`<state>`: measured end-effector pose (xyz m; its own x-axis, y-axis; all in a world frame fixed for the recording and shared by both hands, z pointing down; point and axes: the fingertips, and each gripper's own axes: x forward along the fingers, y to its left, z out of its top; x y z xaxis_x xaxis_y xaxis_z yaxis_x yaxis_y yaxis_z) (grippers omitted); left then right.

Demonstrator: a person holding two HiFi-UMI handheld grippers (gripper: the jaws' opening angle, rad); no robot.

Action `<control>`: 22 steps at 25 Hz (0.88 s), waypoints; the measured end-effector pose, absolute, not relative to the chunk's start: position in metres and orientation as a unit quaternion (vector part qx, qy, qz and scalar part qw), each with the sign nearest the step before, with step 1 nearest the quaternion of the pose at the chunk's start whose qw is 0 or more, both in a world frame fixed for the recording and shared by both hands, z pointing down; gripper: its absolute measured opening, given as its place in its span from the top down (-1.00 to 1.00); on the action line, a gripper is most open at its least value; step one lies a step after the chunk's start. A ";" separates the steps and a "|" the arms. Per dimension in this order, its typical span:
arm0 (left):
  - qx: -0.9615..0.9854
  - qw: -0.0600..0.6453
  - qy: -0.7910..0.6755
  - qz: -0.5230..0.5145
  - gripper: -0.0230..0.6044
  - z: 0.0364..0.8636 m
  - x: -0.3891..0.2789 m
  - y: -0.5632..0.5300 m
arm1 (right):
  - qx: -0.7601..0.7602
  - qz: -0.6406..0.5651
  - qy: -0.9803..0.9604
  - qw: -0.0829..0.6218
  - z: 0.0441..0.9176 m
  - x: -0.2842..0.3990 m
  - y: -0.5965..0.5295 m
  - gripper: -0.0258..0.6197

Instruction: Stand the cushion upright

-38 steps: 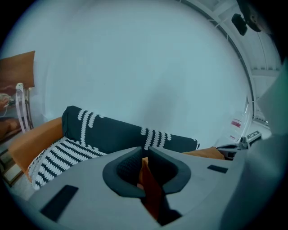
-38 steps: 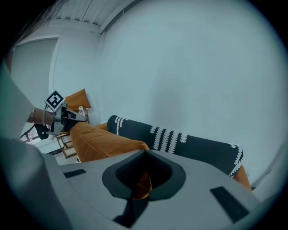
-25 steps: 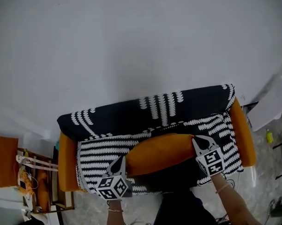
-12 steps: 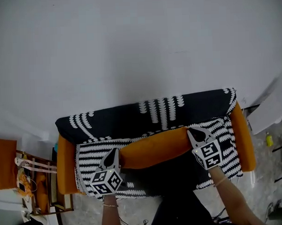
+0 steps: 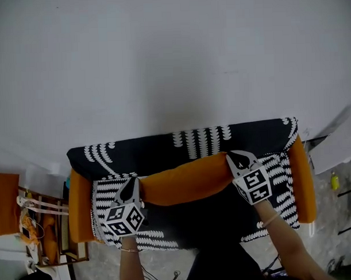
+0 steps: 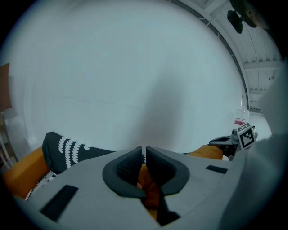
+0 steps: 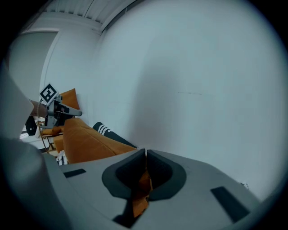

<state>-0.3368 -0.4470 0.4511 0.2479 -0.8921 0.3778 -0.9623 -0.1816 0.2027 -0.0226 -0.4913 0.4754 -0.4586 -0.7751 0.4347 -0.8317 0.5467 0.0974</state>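
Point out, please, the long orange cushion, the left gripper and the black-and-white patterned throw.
Long orange cushion (image 5: 185, 179): head view, middle.
Left gripper (image 5: 132, 181): head view, between its fingers.
Black-and-white patterned throw (image 5: 153, 149): head view, backrest part.

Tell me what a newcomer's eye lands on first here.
The long orange cushion stands out first, stretched across the sofa between the left tool and right tool, each shut on one end. Behind it, a black-and-white patterned throw drapes the sofa, which sits against a bare white wall.
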 end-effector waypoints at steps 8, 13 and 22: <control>0.751 0.210 -0.618 0.101 0.85 0.459 -0.348 -0.481 | 0.468 0.064 -0.854 0.219 0.476 -0.025 -0.537 0.88; 0.745 0.211 -0.624 0.103 0.85 0.463 -0.351 -0.506 | 0.465 0.064 -0.859 0.207 0.476 -0.028 -0.566 0.89; 0.745 0.218 -0.620 0.110 0.70 0.471 -0.359 -0.560 | 0.459 0.066 -0.866 0.188 0.476 -0.040 -0.615 0.90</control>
<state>-0.3585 -0.5596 0.4709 0.2065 -0.8764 0.4350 -0.9726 -0.1354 0.1888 -0.0403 -0.6153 0.4761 -0.5081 -0.7702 0.3854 -0.8199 0.5697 0.0576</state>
